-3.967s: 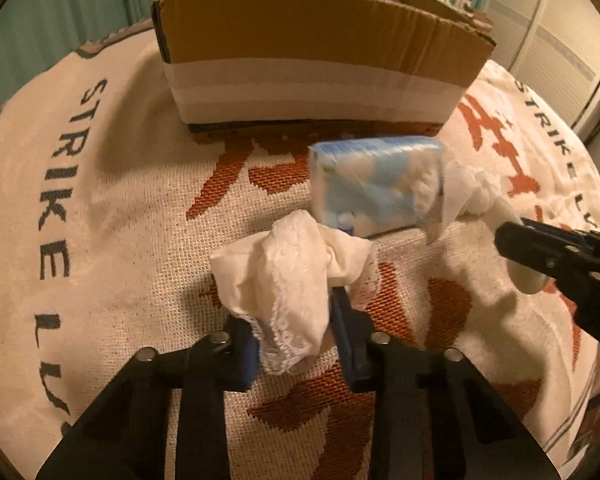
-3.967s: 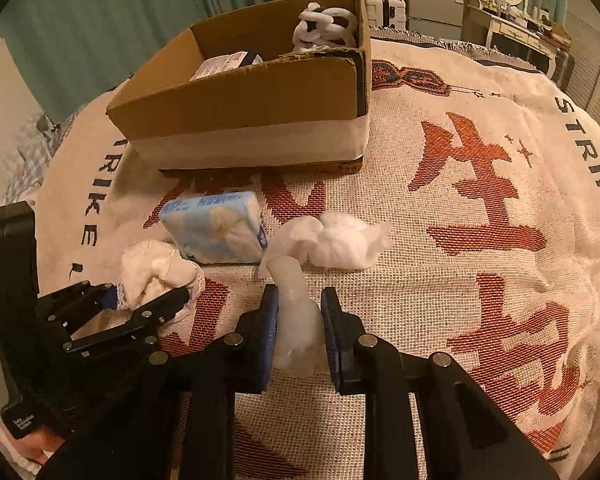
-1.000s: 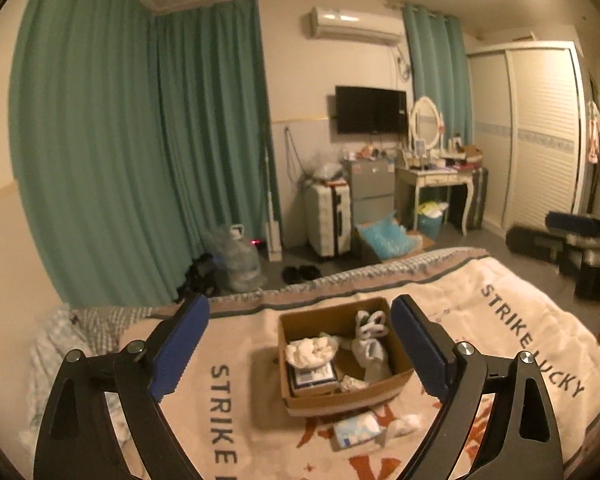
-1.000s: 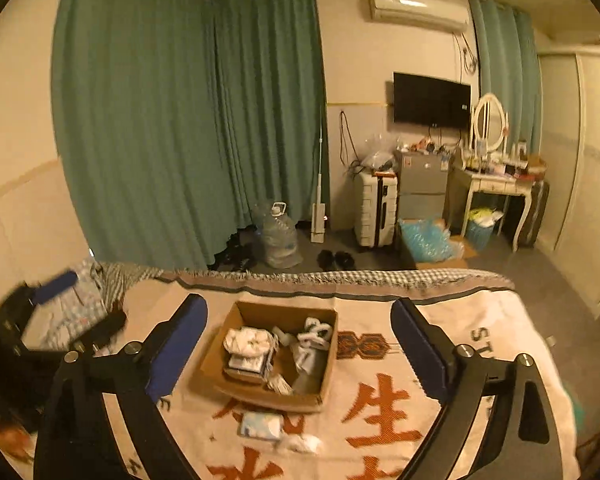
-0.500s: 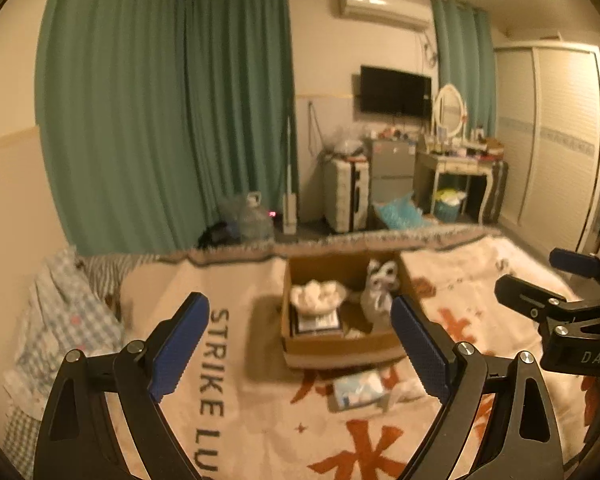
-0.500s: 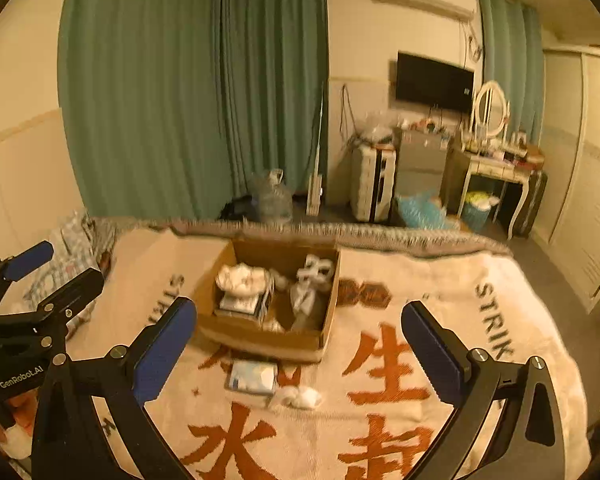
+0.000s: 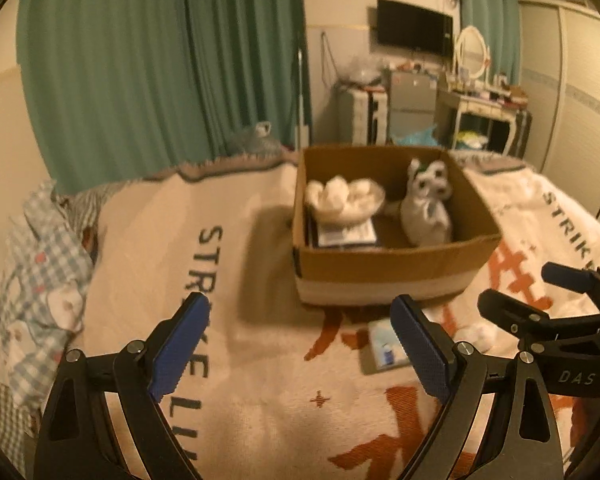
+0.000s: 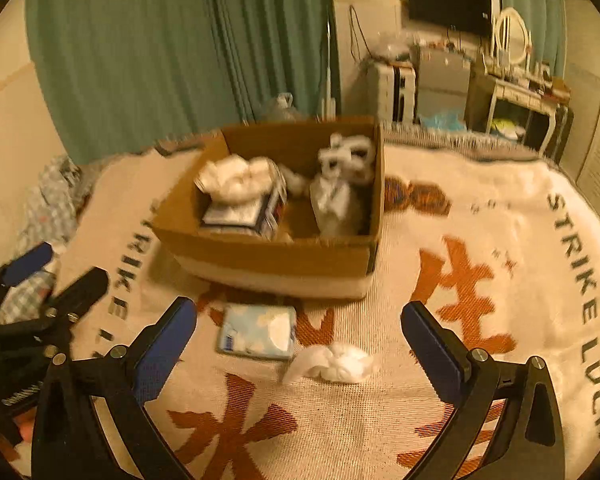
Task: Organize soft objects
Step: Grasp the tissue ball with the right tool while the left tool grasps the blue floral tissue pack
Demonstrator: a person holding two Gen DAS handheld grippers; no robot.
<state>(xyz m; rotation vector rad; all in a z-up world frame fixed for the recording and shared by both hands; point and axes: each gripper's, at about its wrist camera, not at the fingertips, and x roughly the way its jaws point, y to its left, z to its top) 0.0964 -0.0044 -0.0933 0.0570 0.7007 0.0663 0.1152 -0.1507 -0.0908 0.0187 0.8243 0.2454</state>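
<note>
An open cardboard box (image 8: 284,256) stands on the cream blanket (image 8: 480,208); it also shows in the left wrist view (image 7: 384,268). Inside lie a white lacy cloth (image 8: 236,178) on a flat pack and a grey-white soft toy (image 8: 340,188). In front of the box lie a blue tissue pack (image 8: 256,332) and a crumpled white cloth (image 8: 332,362). My right gripper (image 8: 300,348) is open and empty above them. My left gripper (image 7: 300,344) is open and empty, left of the tissue pack (image 7: 384,348).
A checked blue cloth (image 7: 40,264) lies at the bed's left edge. Green curtains (image 7: 160,60), a suitcase (image 7: 360,116) and a dressing table (image 7: 484,112) stand beyond the bed.
Both grippers have come down from high above toward the bed and box. Earlier they let go of the white cloths; the lacy one now lies in the box.
</note>
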